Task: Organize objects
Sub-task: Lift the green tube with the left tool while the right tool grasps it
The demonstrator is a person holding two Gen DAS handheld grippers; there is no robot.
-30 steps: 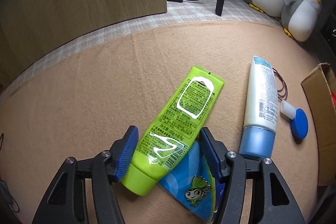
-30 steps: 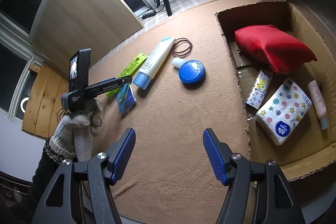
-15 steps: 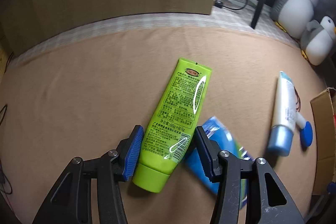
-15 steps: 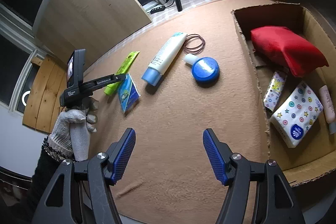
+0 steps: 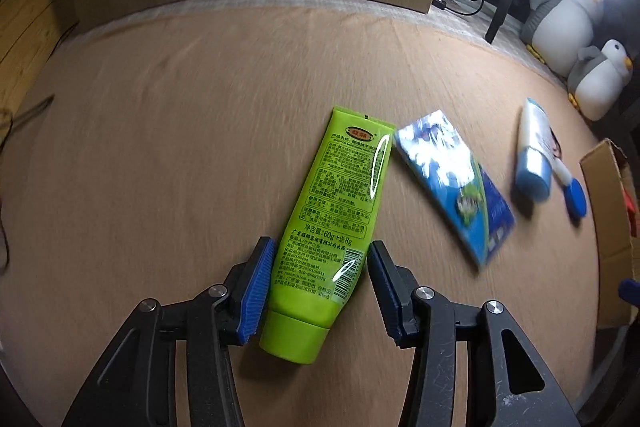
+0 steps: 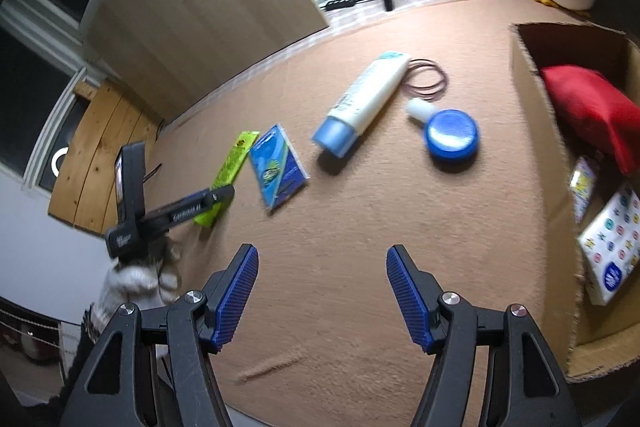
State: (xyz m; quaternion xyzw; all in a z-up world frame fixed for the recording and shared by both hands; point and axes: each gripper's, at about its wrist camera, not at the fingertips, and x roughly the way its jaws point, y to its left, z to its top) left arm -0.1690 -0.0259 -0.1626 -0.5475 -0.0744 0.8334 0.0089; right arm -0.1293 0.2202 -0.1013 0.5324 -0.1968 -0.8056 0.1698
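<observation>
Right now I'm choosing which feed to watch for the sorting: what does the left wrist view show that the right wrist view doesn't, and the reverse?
Only the left wrist view shows the green tube's printed label and its cap end lying between the left tool's fingers, which have not clearly closed on it.

Only the right wrist view shows inside the cardboard box: a red pouch and patterned tissue packs. It also shows the open, empty right tool.

Both show the tube, blue packet, white bottle and blue lid.
</observation>
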